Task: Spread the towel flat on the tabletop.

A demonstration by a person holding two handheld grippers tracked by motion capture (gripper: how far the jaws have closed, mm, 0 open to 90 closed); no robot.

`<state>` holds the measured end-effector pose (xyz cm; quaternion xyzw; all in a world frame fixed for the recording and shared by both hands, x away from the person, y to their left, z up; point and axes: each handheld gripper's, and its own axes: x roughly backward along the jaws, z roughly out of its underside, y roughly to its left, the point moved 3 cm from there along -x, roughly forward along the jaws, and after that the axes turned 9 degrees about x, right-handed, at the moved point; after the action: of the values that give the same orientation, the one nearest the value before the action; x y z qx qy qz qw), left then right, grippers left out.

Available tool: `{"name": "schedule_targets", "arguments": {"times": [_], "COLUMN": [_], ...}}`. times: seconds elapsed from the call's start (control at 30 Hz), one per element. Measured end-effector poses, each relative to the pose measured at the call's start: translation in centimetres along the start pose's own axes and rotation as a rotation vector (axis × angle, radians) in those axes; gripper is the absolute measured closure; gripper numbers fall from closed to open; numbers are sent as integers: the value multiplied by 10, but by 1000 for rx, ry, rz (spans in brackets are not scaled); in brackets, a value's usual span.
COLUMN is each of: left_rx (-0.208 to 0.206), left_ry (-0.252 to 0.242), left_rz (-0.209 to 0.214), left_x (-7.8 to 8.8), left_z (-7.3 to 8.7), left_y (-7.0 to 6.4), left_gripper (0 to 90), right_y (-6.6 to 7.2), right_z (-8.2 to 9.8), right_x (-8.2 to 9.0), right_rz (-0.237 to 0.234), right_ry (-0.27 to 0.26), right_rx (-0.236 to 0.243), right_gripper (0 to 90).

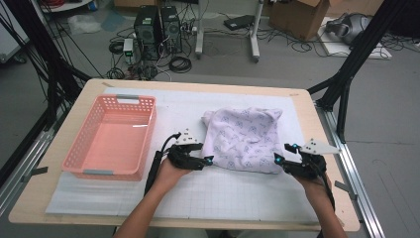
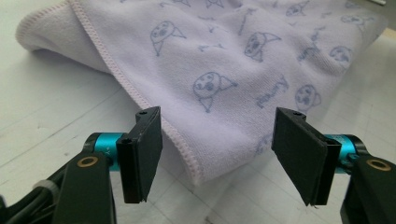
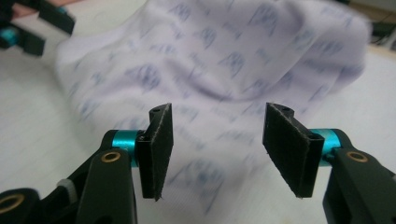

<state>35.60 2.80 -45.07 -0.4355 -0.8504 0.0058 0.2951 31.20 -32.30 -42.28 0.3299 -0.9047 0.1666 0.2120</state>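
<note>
On the desk (image 1: 208,193), right of the pink plastic basket (image 1: 112,136), lies a folded lilac printed towel (image 1: 245,139). Left hand-held gripper (image 1: 210,160) and right hand-held gripper (image 1: 277,159) gape empty at its near corners, apparently about to pinch them.

Wooden table (image 1: 69,148): white grid mat (image 1: 237,196), pink basket (image 1: 113,136), lilac towel (image 1: 245,136)

A robotics lab: behind the wooden counter (image 1: 59,198), at the top of the frame, two computer towers (image 1: 158,25) sit on a grey floor amid tangled cables (image 1: 178,63), with black frame struts (image 1: 354,54) and a cardboard box (image 1: 299,17) upper right.
</note>
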Motion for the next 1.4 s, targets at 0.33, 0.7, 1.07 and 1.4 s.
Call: {"name": "schedule_targets", "arguments": {"times": [0.33,0.7,1.07,1.4], "left_rx": [-43,-105,-84,41], "left_ry": [124,8,-197,-228], "left_rz": [0,-14,7,-118], "left_x": [-22,10,60,17], "left_z": [11,3,-47,-75], "left_y": [-10,-25,-26,18], "left_gripper": [378,832,832,829], "right_y": [28,42,30,-25], "right_z": [20,13,-48,-79], "right_x": [-20,-10,32,-26], "right_rz": [-133,-208,-295,-53], "right_ry": [127,149,-28,-29], "right_rx": [43,107,35,-53], "right_gripper": [331,707,690,674]}}
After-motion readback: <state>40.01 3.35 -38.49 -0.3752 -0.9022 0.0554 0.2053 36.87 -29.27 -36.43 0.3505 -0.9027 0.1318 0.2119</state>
